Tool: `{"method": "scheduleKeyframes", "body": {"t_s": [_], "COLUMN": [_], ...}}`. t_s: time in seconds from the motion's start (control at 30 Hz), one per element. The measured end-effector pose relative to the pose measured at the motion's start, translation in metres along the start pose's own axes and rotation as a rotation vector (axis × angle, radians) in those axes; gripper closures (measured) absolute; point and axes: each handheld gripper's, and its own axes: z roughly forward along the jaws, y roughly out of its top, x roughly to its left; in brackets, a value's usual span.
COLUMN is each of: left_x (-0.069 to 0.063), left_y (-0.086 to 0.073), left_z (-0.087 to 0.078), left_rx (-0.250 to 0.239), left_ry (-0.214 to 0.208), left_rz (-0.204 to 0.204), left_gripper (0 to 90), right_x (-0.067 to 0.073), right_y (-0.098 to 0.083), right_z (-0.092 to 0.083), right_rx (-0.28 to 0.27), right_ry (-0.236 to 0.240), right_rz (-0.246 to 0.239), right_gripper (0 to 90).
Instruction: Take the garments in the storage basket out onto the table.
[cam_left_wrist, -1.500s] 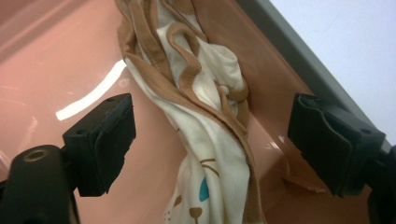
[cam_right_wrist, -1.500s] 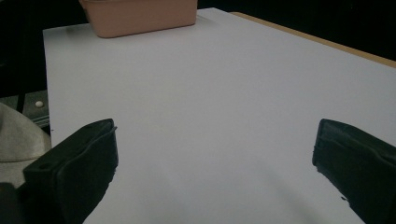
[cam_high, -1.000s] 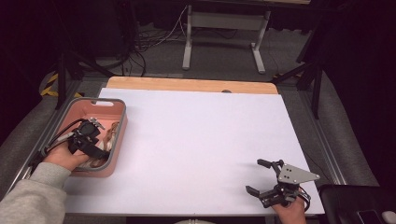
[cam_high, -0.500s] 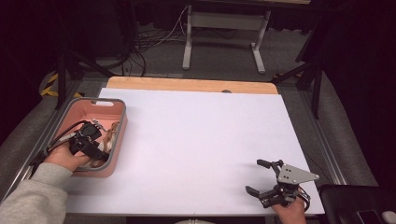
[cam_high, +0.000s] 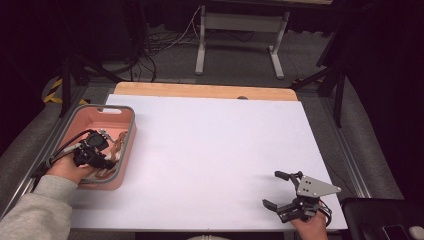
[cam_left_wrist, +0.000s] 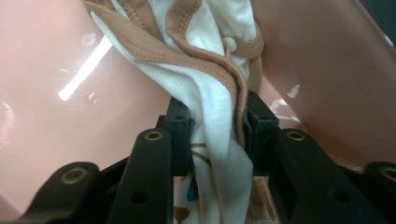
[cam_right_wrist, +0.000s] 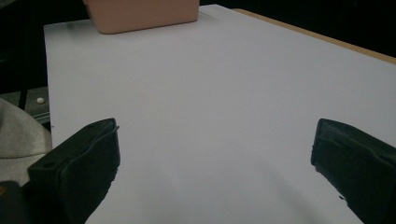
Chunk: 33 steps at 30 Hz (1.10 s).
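White bench sheet (cam_high: 215, 150) fills the near field; the right gripper (cam_high: 282, 190) rests at its near right corner, held by one hand (cam_high: 310, 226), grey three-cornered plate on top. Its jaws stand wide apart with nothing between them; in the right gripper view they frame bare sheet only, with the tub's outer wall far off at the top.

At the near left, one grey sleeve (cam_high: 30, 210) and hand (cam_high: 67, 167) carry the left gripper (cam_high: 107, 162) down into the pink tub (cam_high: 80, 111). Its cable trails back over the tub's near rim.

Container count: one tub, pink plastic with a grey rim, sitting on the left edge of the bench sheet, well apart from the right gripper.

Contents: one bunched cloth (cam_left_wrist: 210, 93), white with brown stitched edging and a small printed pattern on the lower part. It lies inside the tub, against the glossy pink floor and wall. From the high view only a bit of brown-and-white fabric shows beside the gripper.

Left jaws have just been closing and now pinch a fold of the cloth: in the left gripper view both pads (cam_left_wrist: 180, 123) press the fabric from either side, the fold rising between them.

Farther off: a wooden board edge (cam_high: 200, 91) behind the sheet, then dark floor with one metal stand (cam_high: 239, 25) and loose cables.
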Motion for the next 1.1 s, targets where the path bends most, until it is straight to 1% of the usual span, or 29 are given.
{"method": "scheduleKeyframes", "body": {"t_s": [0.1,0.13,0.17,0.3,0.37,0.53,0.77,0.8,0.83,0.87,0.9,0.93,0.97,1.03,1.1], "left_x": [0.000,0.000,0.000,0.002,0.002,0.001,0.002,0.001,0.001,0.001,0.001,-0.001,-0.001,-0.002,-0.004], "left_y": [0.000,-0.001,-0.001,-0.003,-0.004,-0.006,-0.011,-0.012,-0.013,-0.013,-0.015,-0.017,-0.017,-0.019,-0.020], "left_z": [-0.002,-0.002,-0.003,-0.010,-0.014,-0.023,-0.038,-0.040,-0.044,-0.044,-0.047,-0.052,-0.052,-0.056,-0.060], "left_rx": [-0.003,-0.006,-0.012,-0.047,-0.072,-0.135,-0.241,-0.260,-0.294,-0.294,-0.313,-0.360,-0.360,-0.401,-0.428], "left_ry": [0.006,0.000,0.001,0.005,0.010,0.057,0.088,0.088,0.092,0.092,0.099,0.106,0.106,0.109,0.117], "left_rz": [0.002,-0.004,-0.002,-0.011,-0.015,-0.027,-0.046,-0.050,-0.054,-0.054,-0.052,-0.054,-0.054,-0.058,-0.060], "left_gripper": [72.0,72.2,72.5,72.9,73.1,73.2,73.4,73.4,73.4,73.4,73.4,73.4,73.4,73.4,73.4], "right_x": [0.000,0.000,0.000,0.000,0.000,0.000,0.000,0.000,0.000,0.000,0.000,0.000,0.000,0.000,0.000], "right_y": [0.000,0.000,0.000,0.000,0.000,0.000,0.000,0.000,0.000,0.000,0.000,0.000,0.000,0.000,0.000], "right_z": [0.000,0.000,0.000,0.000,0.000,0.000,0.001,0.000,0.000,0.001,0.001,0.001,0.001,0.001,0.001], "right_rx": [0.000,0.000,-0.001,0.001,-0.001,0.000,0.001,0.000,0.001,0.000,0.000,0.001,0.001,0.000,0.001], "right_ry": [0.000,0.000,0.000,0.000,0.001,0.002,0.003,0.003,0.004,0.004,0.004,0.005,0.005,0.006,0.006], "right_rz": [-0.001,-0.002,-0.003,-0.001,-0.003,-0.002,-0.003,-0.002,-0.003,-0.003,-0.003,-0.002,-0.002,-0.002,-0.002], "right_gripper": [1.6,1.5,1.6,1.6,1.6,1.6,1.6,1.6,1.6,1.6,1.6,1.6,1.6,1.6,1.6]}}
